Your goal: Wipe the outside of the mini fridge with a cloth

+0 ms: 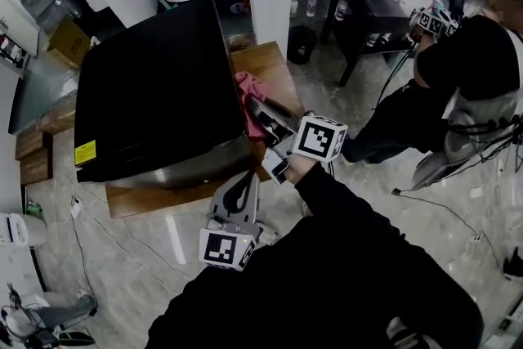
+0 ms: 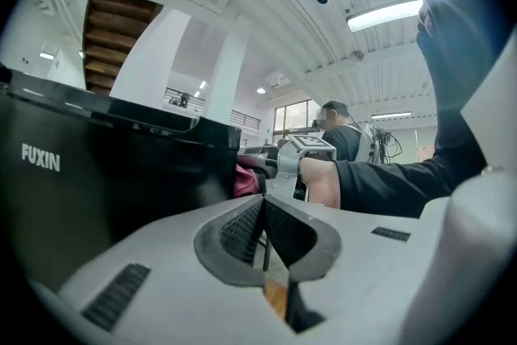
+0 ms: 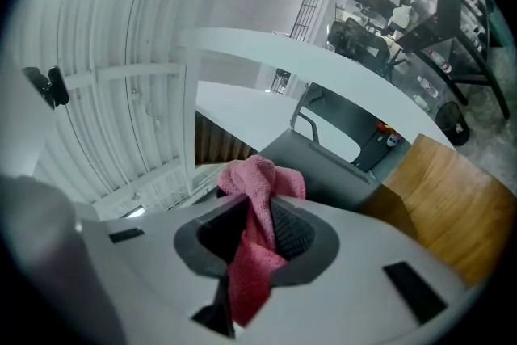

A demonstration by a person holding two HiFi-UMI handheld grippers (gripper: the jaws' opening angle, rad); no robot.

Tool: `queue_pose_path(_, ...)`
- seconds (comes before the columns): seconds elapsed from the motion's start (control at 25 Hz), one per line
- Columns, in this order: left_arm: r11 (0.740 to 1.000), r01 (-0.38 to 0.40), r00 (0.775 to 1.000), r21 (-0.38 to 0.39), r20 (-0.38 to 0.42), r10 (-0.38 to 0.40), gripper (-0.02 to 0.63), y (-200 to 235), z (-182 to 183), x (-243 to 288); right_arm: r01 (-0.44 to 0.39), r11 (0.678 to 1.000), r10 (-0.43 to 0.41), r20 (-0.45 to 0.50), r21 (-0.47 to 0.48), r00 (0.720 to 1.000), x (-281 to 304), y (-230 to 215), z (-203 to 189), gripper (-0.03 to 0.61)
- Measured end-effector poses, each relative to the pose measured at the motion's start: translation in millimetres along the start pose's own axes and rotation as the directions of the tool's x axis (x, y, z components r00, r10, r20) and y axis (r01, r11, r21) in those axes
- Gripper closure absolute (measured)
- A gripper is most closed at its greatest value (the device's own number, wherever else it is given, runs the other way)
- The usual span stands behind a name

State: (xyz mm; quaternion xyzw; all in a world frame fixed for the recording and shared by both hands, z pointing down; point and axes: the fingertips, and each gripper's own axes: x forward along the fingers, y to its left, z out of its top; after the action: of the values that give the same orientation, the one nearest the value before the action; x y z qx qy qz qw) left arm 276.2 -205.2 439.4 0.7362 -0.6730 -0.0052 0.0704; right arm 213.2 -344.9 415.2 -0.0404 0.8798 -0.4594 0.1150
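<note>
the mini fridge (image 1: 155,94) is smooth gloss black on top, shiny enough to carry pale reflections. its edge toward 6 o'clock in the head view has a duller grey, metal-like sheen. a yellow label (image 1: 85,153), paper-like and flat, sits at about 8 o'clock on the top. the cloth (image 3: 246,270) is pink, soft and nubby like terry. the right gripper (image 3: 260,199) and left gripper (image 2: 263,202) have matt pale grey plastic shells, with dark ribbed pads (image 3: 292,233) that look rubbery. the table (image 1: 272,63) is warm brown wood with visible grain and a satin finish. the floor (image 1: 147,249), toward 6 o'clock from the table, is pale, polished, stone-look tile. the sleeve (image 1: 351,241) is matt black cloth.
</note>
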Motion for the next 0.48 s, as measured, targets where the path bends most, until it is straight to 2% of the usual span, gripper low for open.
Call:
queue_pose_path(0.12,1.000,-0.014,1.000,0.008,0.002,0.014,0.607,1,-2,4,0.023,1.000,-0.023,-0.007,-0.005,1.000,0,-19,-3,0.500)
queue_pose_path(0.36,1.000,-0.007,1.000,0.001,-0.010,0.007,0.607,-6,-11,15,0.127,0.992,-0.126,-0.039,0.026,0.991,-6,-75,-34,0.500)
queue_pose_path(0.48,1.000,-0.015,0.999,-0.002,-0.035,0.015,0.607,-10,-25,31,0.144,0.988,-0.141,-0.058,0.058,0.988,-7,-107,-46,0.502)
